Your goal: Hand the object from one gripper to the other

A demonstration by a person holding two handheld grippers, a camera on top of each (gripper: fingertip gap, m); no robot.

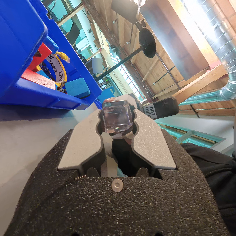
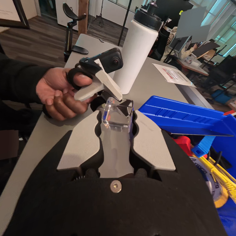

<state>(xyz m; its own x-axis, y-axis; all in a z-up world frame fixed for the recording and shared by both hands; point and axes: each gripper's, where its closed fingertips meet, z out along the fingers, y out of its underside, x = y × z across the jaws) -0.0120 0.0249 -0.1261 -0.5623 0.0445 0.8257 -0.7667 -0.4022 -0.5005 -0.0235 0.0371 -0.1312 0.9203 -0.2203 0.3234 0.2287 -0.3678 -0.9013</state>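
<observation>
Left gripper (image 1: 116,119): closed on the clear cube (image 1: 116,116), one finger on each side.
Hand (image 2: 60,94): grips the left gripper's handle above the grey worktop (image 2: 38,134).
Clear cube: held in the air between both grippers, above the worktop.
Right gripper (image 2: 116,120): closed on the same cube.
Bottle (image 2: 138,56): white, upright, behind the cube.
Blue bin (image 2: 185,114): near the worktop's right edge.
</observation>
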